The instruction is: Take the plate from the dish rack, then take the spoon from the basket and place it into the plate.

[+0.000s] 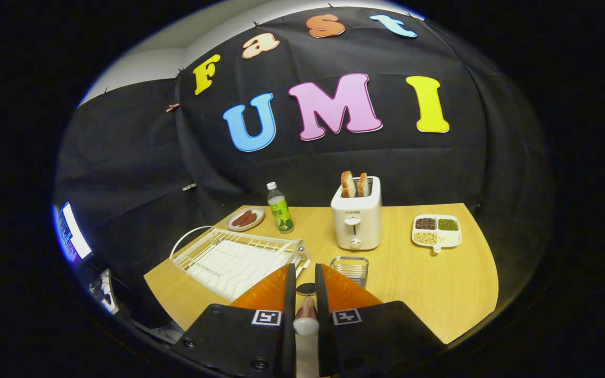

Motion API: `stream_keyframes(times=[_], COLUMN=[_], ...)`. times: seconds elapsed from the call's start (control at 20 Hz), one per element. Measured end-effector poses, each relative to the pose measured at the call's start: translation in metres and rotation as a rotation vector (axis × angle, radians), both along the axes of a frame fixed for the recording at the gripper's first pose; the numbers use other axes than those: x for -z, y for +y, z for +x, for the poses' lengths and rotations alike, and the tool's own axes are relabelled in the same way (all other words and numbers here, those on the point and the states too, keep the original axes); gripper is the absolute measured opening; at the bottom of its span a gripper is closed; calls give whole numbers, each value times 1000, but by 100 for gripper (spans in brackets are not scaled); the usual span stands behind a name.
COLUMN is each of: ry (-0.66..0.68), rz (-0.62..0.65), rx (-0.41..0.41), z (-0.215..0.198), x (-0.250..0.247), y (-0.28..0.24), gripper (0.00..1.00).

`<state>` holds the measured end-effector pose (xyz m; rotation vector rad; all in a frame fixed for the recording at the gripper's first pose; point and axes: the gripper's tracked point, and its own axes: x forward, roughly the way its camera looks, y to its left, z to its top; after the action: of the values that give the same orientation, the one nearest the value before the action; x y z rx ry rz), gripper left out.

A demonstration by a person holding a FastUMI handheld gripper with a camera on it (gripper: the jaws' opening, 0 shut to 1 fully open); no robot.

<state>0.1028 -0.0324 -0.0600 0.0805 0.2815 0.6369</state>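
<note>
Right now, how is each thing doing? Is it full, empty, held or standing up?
gripper: fingers closed on the spoon
spoon: held between the fingers, bowl end pointing forward
dish rack: looks empty
basket: looks empty, just ahead of the fingers
toaster: two bread slices sticking up
bottle: upright, cap on
small plate: holds sausages
divided dish: three sections filled with beans

gripper [302,273]: clamped on spoon [305,310] | basket [350,269] just ahead | dish rack [237,257] beside
</note>
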Motion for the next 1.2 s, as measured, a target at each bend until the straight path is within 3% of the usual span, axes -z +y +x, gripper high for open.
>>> stream_keyframes(times=[0.45, 0.7, 1.2], ry=[146, 175, 251], rz=[-110, -163, -282], rx=[-139, -181, -239], z=[-52, -56, -82], x=[86, 116, 160], y=[25, 41, 21], gripper=[20, 21, 21])
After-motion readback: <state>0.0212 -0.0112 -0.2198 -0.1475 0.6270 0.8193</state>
